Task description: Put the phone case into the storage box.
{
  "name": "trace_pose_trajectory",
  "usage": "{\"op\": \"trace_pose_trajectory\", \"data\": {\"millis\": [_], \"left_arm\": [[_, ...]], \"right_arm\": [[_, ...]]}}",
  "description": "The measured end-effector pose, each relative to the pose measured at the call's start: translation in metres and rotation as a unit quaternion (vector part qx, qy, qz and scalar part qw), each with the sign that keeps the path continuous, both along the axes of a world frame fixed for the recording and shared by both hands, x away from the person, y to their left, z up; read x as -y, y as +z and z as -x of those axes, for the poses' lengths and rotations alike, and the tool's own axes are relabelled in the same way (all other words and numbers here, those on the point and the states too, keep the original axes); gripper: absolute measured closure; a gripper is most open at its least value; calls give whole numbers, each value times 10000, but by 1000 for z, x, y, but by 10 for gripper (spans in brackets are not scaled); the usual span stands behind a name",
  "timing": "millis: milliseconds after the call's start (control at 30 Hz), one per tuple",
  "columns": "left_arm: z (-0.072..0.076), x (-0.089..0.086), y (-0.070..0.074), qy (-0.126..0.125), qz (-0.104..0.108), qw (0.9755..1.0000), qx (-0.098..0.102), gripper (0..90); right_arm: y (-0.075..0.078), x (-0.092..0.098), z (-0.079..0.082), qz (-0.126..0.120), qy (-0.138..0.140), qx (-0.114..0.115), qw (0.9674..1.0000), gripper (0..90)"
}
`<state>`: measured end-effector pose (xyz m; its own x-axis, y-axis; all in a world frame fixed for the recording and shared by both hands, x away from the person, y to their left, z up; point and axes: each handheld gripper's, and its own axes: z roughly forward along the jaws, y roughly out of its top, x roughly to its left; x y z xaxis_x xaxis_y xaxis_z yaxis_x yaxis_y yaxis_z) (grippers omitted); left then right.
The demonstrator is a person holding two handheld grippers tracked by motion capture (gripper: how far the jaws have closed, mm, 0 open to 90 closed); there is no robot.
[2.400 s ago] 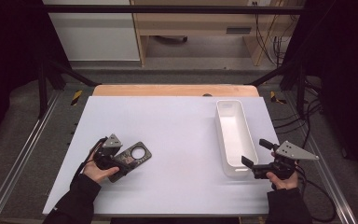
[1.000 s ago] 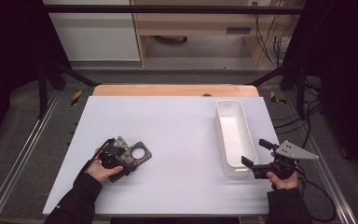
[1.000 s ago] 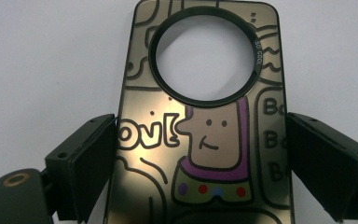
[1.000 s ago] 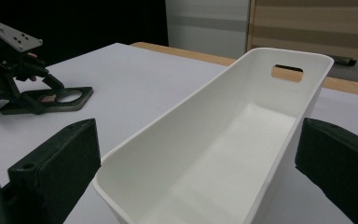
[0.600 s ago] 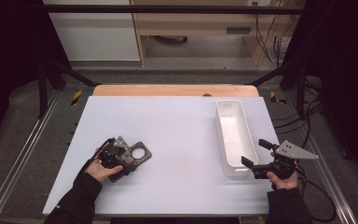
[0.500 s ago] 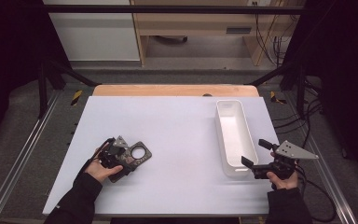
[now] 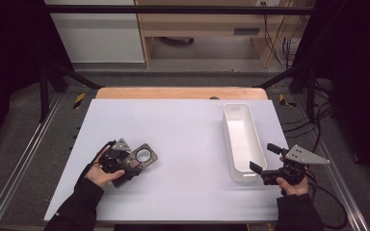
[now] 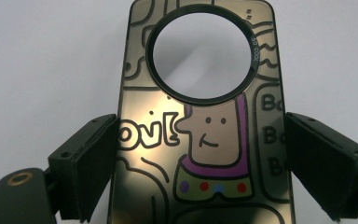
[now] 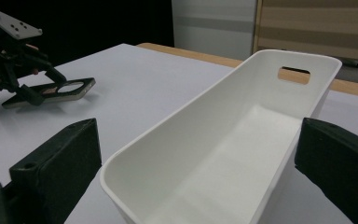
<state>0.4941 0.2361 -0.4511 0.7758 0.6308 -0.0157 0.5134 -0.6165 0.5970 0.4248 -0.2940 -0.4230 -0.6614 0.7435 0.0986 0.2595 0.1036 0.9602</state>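
A dark, glossy phone case (image 7: 143, 155) with a cartoon figure and a round hole lies flat on the white table (image 7: 183, 134) at the left. My left gripper (image 7: 127, 166) is shut on it, and in the left gripper view its jaws press the long sides of the phone case (image 8: 223, 140). My right gripper (image 7: 264, 157) stands open at the near end of a long white bin (image 7: 238, 107). In the right gripper view the near rim of the bin (image 9: 177, 116) sits between the open jaws, apart from both. Far off at the left lie the phone case (image 9: 70, 88) and the left gripper (image 9: 39, 86).
The bin is empty and has a handle slot (image 9: 293, 73) in its far end wall. A wooden strip (image 7: 180, 93) runs along the table's far edge. Metal frame rails (image 7: 24, 159) flank the table, and cables (image 7: 327, 192) trail on the right.
The left hand has crept slightly forward along the phone case and its jaws have settled on its sides. The right gripper and the bin have not moved.
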Motion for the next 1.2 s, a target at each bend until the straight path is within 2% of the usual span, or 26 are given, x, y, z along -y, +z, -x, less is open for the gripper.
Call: {"op": "trace_pose_trajectory", "data": {"millis": [367,667,800,1200], "left_arm": [[10,3,12,-234,234,9994,81,115],[18,11,21,-430,333,9984,132,115],[22,15,25,-536,407,9976,151,115],[33,30,35,-882,524,9946,140,115]], "right_arm": [[3,-2,1,65,137,15,9999,3],[7,-7,1,141,216,-9,9997,3],[8,-11,2,161,256,0,9995,2],[15,-29,3,358,625,5,9974,3]]}}
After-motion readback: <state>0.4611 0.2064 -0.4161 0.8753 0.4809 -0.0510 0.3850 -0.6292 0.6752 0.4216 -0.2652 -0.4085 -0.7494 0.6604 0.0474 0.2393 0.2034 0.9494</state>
